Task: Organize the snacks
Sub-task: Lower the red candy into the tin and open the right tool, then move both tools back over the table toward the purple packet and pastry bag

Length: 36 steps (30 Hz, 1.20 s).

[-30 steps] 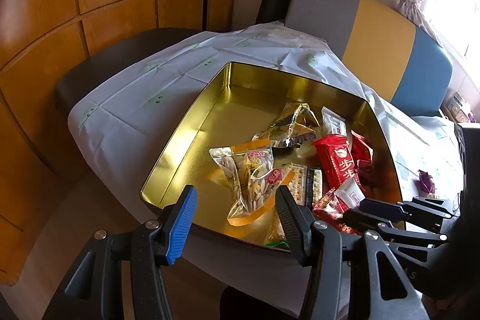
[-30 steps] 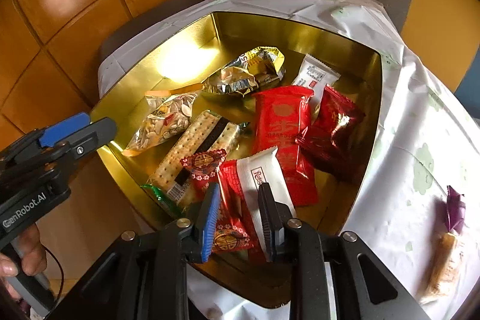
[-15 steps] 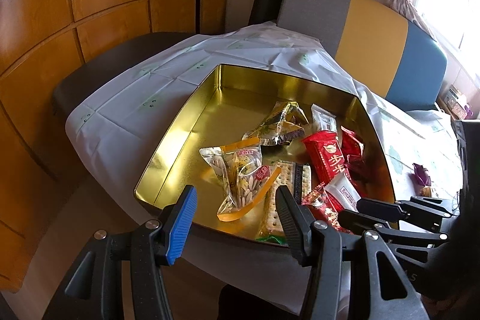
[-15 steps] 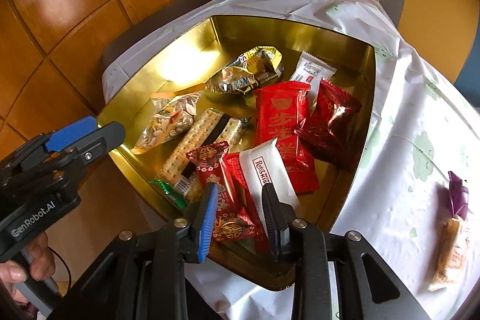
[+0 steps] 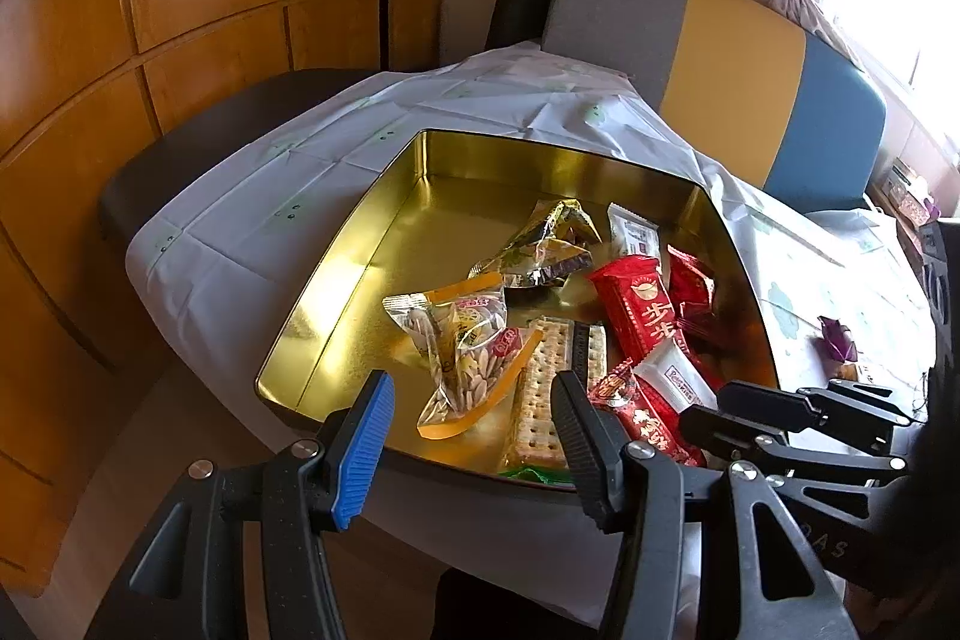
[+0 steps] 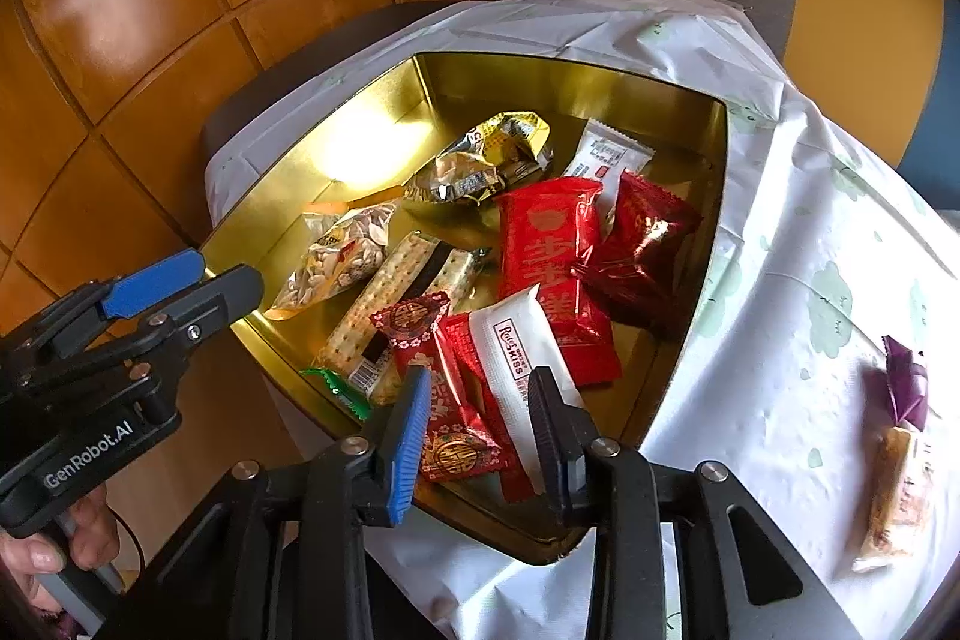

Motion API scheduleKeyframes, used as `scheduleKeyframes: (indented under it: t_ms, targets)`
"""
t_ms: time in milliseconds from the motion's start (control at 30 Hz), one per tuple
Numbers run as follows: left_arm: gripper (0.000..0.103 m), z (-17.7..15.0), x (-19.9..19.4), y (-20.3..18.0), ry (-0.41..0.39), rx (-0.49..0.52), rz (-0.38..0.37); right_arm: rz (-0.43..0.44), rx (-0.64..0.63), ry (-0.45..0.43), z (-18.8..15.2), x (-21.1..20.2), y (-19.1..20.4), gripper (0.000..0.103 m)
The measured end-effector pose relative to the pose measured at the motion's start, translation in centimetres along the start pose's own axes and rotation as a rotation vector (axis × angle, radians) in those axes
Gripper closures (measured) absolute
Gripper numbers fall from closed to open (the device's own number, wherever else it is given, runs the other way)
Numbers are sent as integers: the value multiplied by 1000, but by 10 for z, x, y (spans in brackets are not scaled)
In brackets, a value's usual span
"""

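In the right wrist view, the left gripper (image 6: 198, 274) reaches in from the lower left of the frame, its jaws wide apart with nothing between them, hovering by the near-left rim of the gold tin (image 6: 384, 100). Inside the tin, from left to right, lie a clear bag of seeds (image 6: 342, 262), a long cracker sleeve (image 6: 408, 292), a crumpled gold packet (image 6: 480, 160), a patterned red packet (image 6: 444, 388), a white-banded red packet (image 6: 516, 364), a tall red packet (image 6: 558, 274) and a dark red pouch (image 6: 642, 250), with a small white packet (image 6: 612, 154) behind them. At lower centre the right gripper (image 6: 474, 430) has just been opening its jaws; they stand partly apart above the two nearest red packets, and the pads seem not to press on either.

Far right, on the counter (image 6: 750, 280), two sweets remain outside the tin: a purple-wrapped candy (image 6: 906, 382) and a tan bar (image 6: 894, 502).

The drop into the tin looks finished. To do this step well, I would lift the right gripper straight clear so it drags nothing out, then swing right to the loose sweets and close across the narrow width of one wrapper.
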<state>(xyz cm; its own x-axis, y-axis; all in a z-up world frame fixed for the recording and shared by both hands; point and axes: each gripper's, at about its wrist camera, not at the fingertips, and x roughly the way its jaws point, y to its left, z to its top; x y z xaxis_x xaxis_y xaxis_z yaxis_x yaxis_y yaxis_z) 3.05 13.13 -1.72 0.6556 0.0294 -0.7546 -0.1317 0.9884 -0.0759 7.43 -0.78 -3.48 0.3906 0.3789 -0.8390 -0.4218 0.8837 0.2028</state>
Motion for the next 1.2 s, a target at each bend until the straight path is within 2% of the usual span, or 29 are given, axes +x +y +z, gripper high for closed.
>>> scheduleKeyframes:
  t_ms: [333, 467, 533, 633, 933, 1100, 1200]
  targets:
    - [48, 1, -5, -7, -10, 22, -9, -18, 19, -58, -4, -22, -16, 66]
    - [48, 2, -8, -13, -17, 38, -16, -24, 74, -96, -10, -40, -36, 63]
    - [48, 2, -9, -18, -20, 56, -21, -42, 101, -113, -14, -48, -49, 58]
    - [48, 1, -10, -26, -22, 79, -34, -73, 152, -128, -23, -60, -73, 56]
    - [48, -1, -12, -61, -22, 163, -83, -214, 330, -127, -59, -83, -154, 25]
    - [48, -4, -11, -81, -14, 206, -112, -268, 391, -91, -74, -88, -189, 15]
    - [48, -6, -11, -92, -9, 235, -131, -293, 398, -47, -78, -87, -203, 14]
